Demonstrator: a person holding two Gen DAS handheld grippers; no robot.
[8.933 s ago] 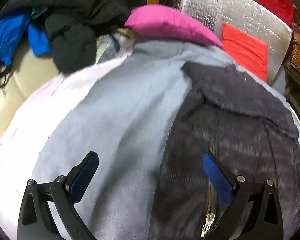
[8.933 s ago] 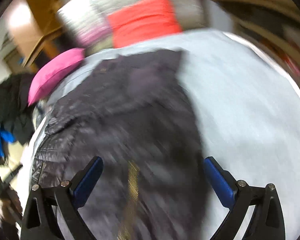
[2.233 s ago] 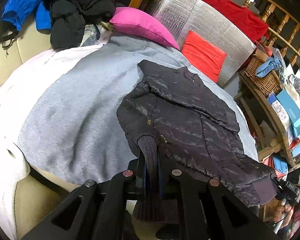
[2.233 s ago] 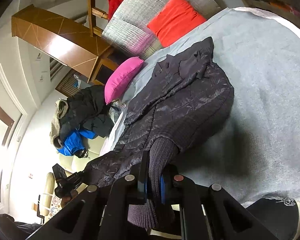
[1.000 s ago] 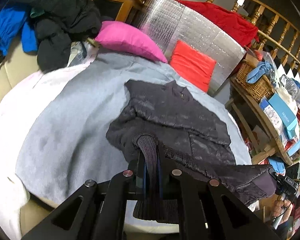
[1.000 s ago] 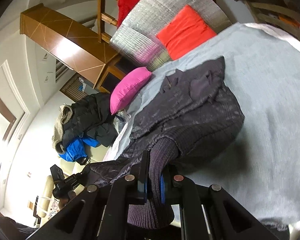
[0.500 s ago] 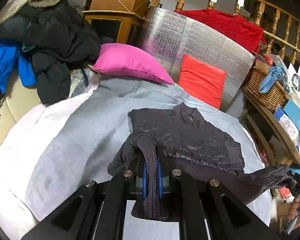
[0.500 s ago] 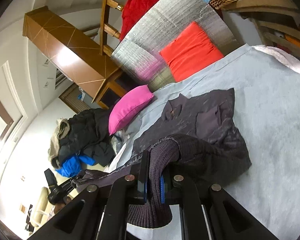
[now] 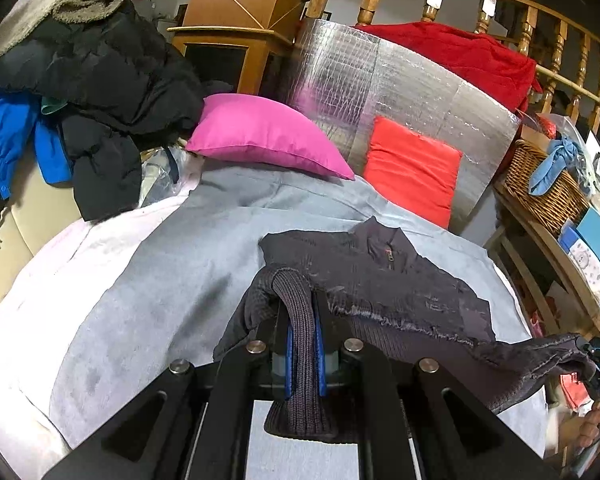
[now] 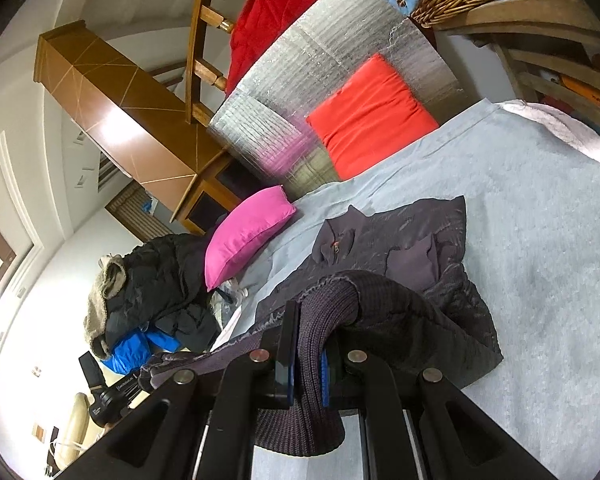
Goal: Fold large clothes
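2 tongs, left (image 9: 302,354) and right (image 10: 307,364), pinching jacket (image 9: 380,276) hem | collar points toward headboard

Ahead of my jaws I see a bed (image 9: 148,280) under a grey blanket (image 9: 180,248). The dark jacket (image 9: 380,264) lies just beyond them; a pink pillow (image 9: 260,136) and a red cushion (image 9: 412,168) lie farther off.

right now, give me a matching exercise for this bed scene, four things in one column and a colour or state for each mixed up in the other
Things:
1. pillow
2. cushion
3. dark jacket
4. wicker basket

Colour or state:
A. holds a light blue cloth
B. red, leaning on the silver foil panel
C. magenta, at the head of the grey blanket
D. ribbed hem clamped in the left gripper and the right gripper

Pairs: 1-C, 2-B, 3-D, 4-A
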